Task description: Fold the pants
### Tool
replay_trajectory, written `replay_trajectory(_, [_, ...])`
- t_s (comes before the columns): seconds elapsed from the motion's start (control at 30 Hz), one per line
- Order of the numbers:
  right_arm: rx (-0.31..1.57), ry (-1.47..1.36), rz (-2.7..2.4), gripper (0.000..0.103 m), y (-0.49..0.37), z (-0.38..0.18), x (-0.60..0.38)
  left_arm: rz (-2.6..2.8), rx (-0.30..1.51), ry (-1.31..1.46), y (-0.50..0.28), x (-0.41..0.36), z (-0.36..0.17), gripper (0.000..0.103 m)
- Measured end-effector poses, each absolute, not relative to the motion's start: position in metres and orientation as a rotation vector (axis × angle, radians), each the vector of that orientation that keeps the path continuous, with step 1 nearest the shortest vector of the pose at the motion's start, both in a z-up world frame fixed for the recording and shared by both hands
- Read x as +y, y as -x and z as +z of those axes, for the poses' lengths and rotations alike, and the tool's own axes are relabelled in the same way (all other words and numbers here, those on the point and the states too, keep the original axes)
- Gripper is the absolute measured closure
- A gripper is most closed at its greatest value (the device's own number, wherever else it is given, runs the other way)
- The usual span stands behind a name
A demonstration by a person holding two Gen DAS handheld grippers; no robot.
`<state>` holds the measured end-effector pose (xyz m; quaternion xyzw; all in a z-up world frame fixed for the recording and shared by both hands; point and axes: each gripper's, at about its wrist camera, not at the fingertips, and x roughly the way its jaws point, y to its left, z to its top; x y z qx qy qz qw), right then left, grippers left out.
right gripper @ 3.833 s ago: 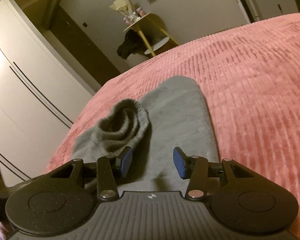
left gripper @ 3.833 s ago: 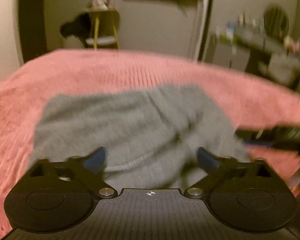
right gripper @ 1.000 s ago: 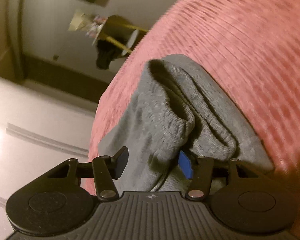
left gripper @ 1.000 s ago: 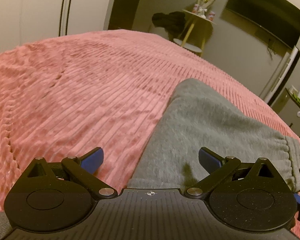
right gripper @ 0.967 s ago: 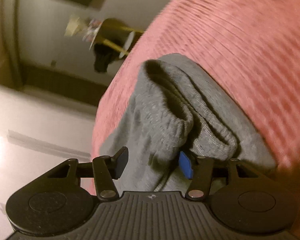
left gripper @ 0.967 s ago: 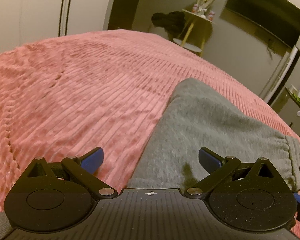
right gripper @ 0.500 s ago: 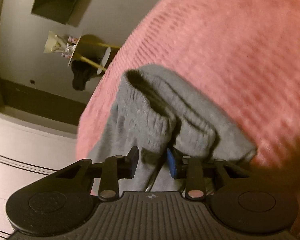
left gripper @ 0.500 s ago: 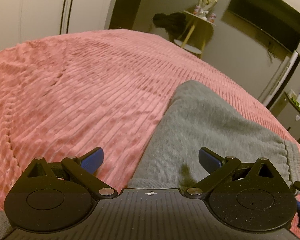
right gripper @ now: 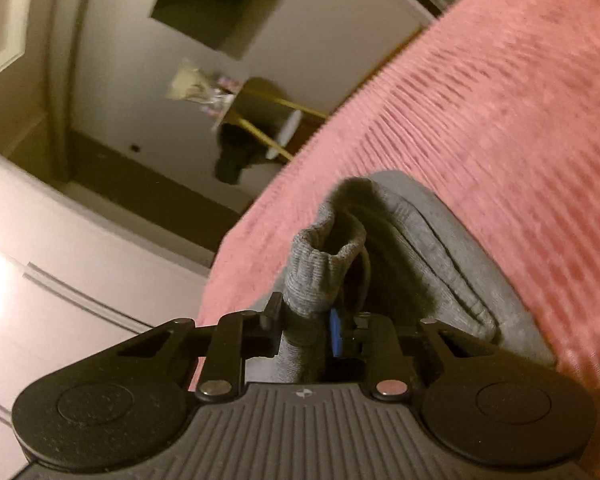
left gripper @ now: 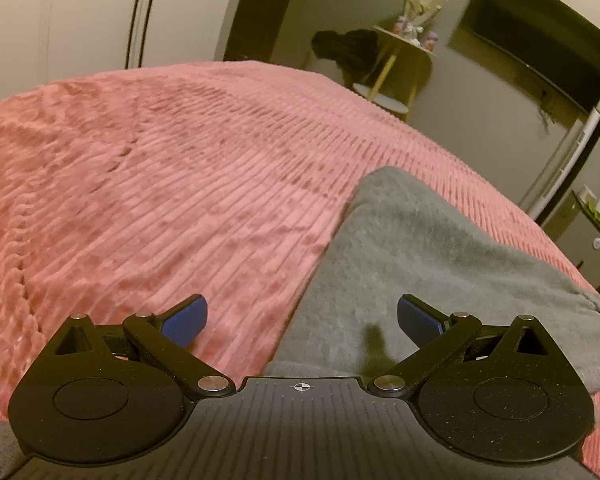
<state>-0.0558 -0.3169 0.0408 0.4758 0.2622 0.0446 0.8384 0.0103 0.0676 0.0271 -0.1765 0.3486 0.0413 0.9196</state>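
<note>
The gray pants point(left gripper: 432, 264) lie flat on the bed point(left gripper: 160, 184), already doubled over; in the left wrist view they occupy the area from 12 to 3 o'clock of the left tongs. In the right wrist view the ribbed waistband point(right gripper: 320, 276) stands bunched and raised off the rest of the pants point(right gripper: 460, 264).

The right tongs point(right gripper: 304, 322) are clenched on the waistband, with fabric pressed between both fingers. The left tongs point(left gripper: 302, 314) are released, spread wide, with nothing between them; they hover over the near edge of the pants, the left finger above the pink bedspread and the right finger above gray fabric.

Step in hand, as judged: gripping one end for the next fold.

The next move probably calls for the left tongs to descend and pinch the pants edge directly below, so that both ends lift together. With only one side gripped, the layers are likely to sag or slide apart when carried.
</note>
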Motion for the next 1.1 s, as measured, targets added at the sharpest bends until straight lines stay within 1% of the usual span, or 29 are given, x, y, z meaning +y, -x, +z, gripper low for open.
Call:
replay_trajectory(0.1, [0.61,-0.93,0.044,0.082,0.065,0.03,-0.321,0.089,0.726,0.348,-0.012,0.066,0.027,0.0])
replay_trajectory(0.17, [0.725,-0.825,-0.043,0.084,0.059,0.013,-0.316,0.099,0.752,0.313,-0.015,0.061,0.024,0.0])
replay_trajectory(0.2, [0.741,-0.817,-0.056,0.084,0.057,0.008,-0.315,0.105,0.773,0.29,-0.018,0.058,0.022,0.0])
replay_trajectory(0.33, [0.757,-0.705,-0.031,0.078,0.047,0.026,-0.306,0.069,0.882,0.199,-0.029,0.045,0.012,0.0])
replay_trajectory(0.43, [0.754,-0.697,-0.058,0.059,0.051,0.037,-0.31,0.069,0.875,0.157,-0.028,0.04,0.011,0.0])
replay_trajectory(0.47, [0.744,-0.677,-0.091,0.045,0.056,0.043,-0.31,0.065,0.877,0.153,-0.028,0.039,0.011,0.0])
replay_trajectory(0.5, [0.714,-0.653,-0.11,0.043,0.058,0.049,-0.312,0.062,0.88,0.152,-0.028,0.039,0.01,0.0])
replay_trajectory(0.57, [0.644,-0.593,-0.117,0.043,0.058,0.062,-0.312,0.057,0.88,0.153,-0.028,0.038,0.009,0.0])
replay_trajectory(0.63, [0.602,-0.516,-0.098,0.049,0.048,0.072,-0.304,0.055,0.879,0.146,-0.028,0.036,0.009,0.0])
replay_trajectory(0.7, [0.571,-0.431,-0.05,0.071,0.033,0.079,-0.29,0.054,0.866,0.148,-0.026,0.036,0.01,0.0])
replay_trajectory(0.8, [0.565,-0.303,0.039,0.082,-0.003,0.081,-0.263,0.055,0.791,0.162,-0.016,0.037,0.02,0.0])
replay_trajectory(0.9, [0.563,-0.171,0.064,0.084,-0.03,0.075,-0.239,0.051,0.689,0.183,-0.01,0.041,0.034,0.0])
replay_trajectory(0.97, [0.576,-0.102,0.07,0.084,-0.046,0.066,-0.228,0.034,0.665,0.167,-0.02,0.038,0.04,0.0])
replay_trajectory(1.0, [0.613,-0.07,0.056,0.085,-0.055,0.055,-0.227,0.029,0.664,0.138,-0.029,0.034,0.041,0.0])
replay_trajectory(1.07, [0.663,-0.055,0.043,0.09,-0.062,0.034,-0.228,0.029,0.642,0.102,-0.048,0.027,0.043,0.0])
replay_trajectory(1.1, [0.666,-0.051,0.052,0.098,-0.061,0.024,-0.232,0.026,0.632,0.096,-0.058,0.023,0.044,0.0])
